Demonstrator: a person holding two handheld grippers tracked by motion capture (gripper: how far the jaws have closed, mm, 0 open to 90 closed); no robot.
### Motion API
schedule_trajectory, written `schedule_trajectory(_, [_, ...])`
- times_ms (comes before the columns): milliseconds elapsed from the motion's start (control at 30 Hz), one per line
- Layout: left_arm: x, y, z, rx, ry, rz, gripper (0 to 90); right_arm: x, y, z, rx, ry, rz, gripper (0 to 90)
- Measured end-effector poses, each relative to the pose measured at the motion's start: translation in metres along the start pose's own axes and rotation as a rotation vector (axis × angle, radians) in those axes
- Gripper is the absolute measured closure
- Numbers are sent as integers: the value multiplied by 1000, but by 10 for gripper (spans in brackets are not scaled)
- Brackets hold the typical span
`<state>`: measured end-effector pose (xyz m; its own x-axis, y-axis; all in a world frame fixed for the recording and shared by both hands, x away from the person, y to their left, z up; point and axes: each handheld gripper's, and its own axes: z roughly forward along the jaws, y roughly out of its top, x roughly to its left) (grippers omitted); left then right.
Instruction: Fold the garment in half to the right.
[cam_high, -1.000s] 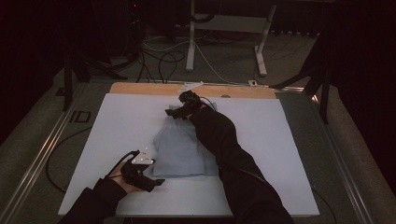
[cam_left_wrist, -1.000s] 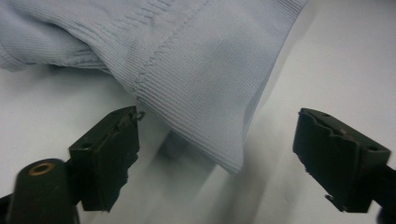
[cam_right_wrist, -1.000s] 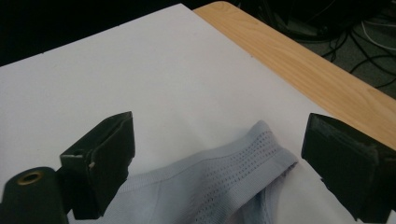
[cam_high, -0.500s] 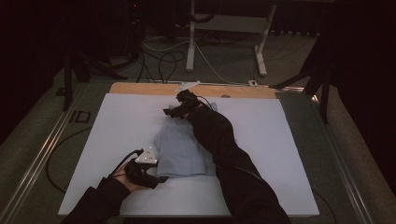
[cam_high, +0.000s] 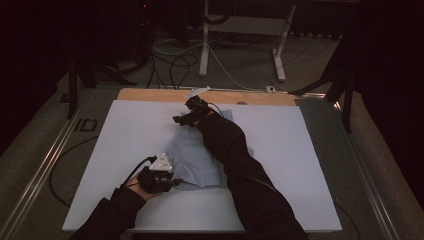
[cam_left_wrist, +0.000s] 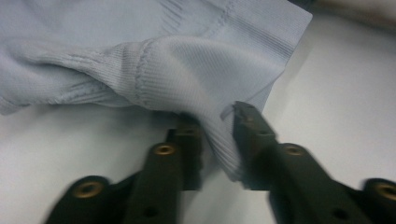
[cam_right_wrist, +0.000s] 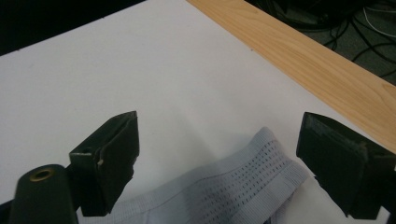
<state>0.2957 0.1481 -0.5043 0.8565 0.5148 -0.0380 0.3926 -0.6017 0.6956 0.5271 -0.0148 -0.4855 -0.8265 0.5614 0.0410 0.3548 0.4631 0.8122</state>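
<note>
My left gripper has just closed, pinching the cloth edge; right gripper spread over the far hem, folding not begun.

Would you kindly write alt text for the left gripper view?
The left gripper, its two black jaws having just closed, pinches a fold of the pale blue ribbed knit garment near its hemmed corner. The garment lies rumpled on the white table surface.

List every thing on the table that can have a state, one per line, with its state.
Left gripper: jaws have just closed, pinching a fold at the garment's edge.
Right gripper: jaws wide open, over the garment's ribbed band, not gripping.
Pale blue garment: lying rumpled on the white board, partly under the right forearm.
White board: flat on the table.
</note>
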Motion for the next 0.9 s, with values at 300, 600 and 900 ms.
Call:
schedule_trajectory(300, [-2,1,-2,-2,28,22,867,-7,4,13,64,-98,115,147])
schedule_trajectory(600, [-1,0,-2,-4,21,19,869,-11,10,29,191,-238,192,318])
schedule_trajectory(900, [-2,-1,-1,5,12,24,870,-7,12,48,250,-273,150,449])
